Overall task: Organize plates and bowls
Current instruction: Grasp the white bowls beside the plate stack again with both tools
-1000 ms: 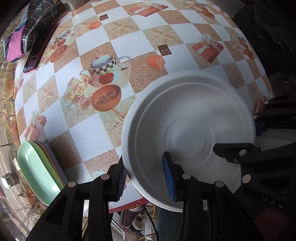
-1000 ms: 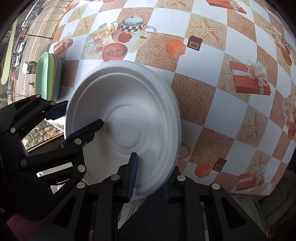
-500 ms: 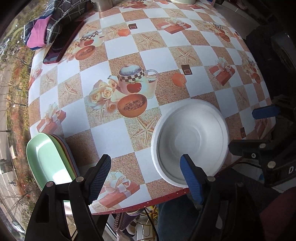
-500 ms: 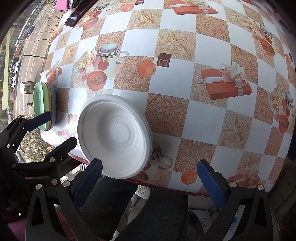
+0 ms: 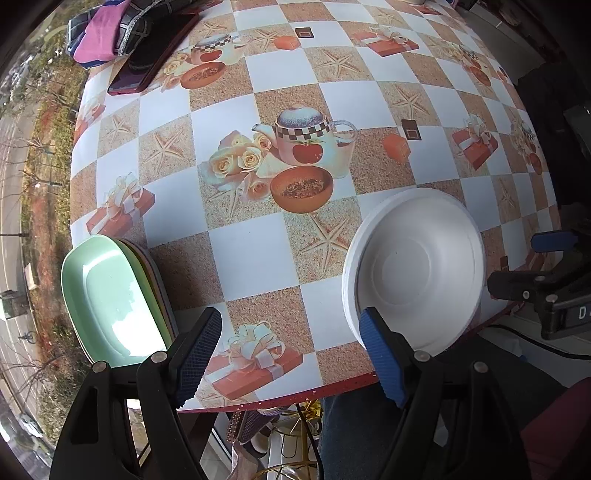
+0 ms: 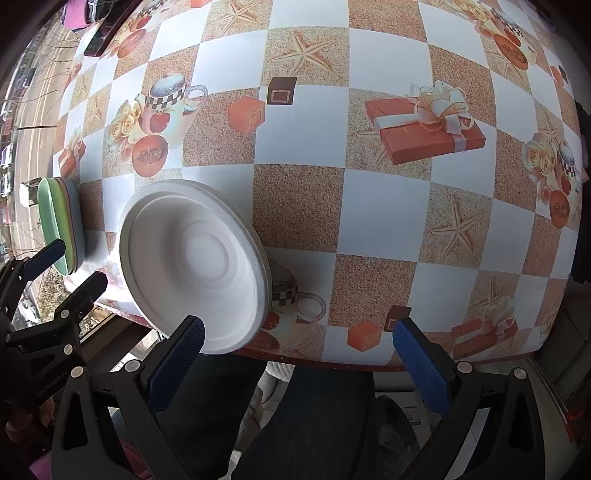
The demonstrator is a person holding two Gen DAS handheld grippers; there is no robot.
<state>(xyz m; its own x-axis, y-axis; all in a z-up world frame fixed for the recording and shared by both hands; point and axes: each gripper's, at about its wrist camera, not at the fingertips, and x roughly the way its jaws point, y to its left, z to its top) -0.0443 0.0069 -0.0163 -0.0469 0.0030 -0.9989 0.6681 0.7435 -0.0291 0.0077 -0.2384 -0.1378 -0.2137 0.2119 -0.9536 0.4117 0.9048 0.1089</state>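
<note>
A stack of white paper bowls (image 5: pixel 417 273) sits at the near edge of the table and overhangs it a little; it also shows in the right wrist view (image 6: pixel 192 266). A stack of coloured plates with a green one on top (image 5: pixel 107 299) sits at the near left corner, also in the right wrist view (image 6: pixel 55 225). My left gripper (image 5: pixel 288 354) is open and empty, above the table edge between plates and bowls. My right gripper (image 6: pixel 295 362) is open and empty, just right of the bowls.
The table (image 5: pixel 251 254) has a checkered cloth printed with teapots, gifts and starfish. Folded cloth (image 5: pixel 110 33) and a dark phone (image 5: pixel 155 55) lie at the far left. The right gripper's body (image 5: pixel 546 284) shows at the right of the left wrist view.
Both grippers let go of the white bowls, opened wide and pulled back towards the near edge. The bowls now rest on the table.
</note>
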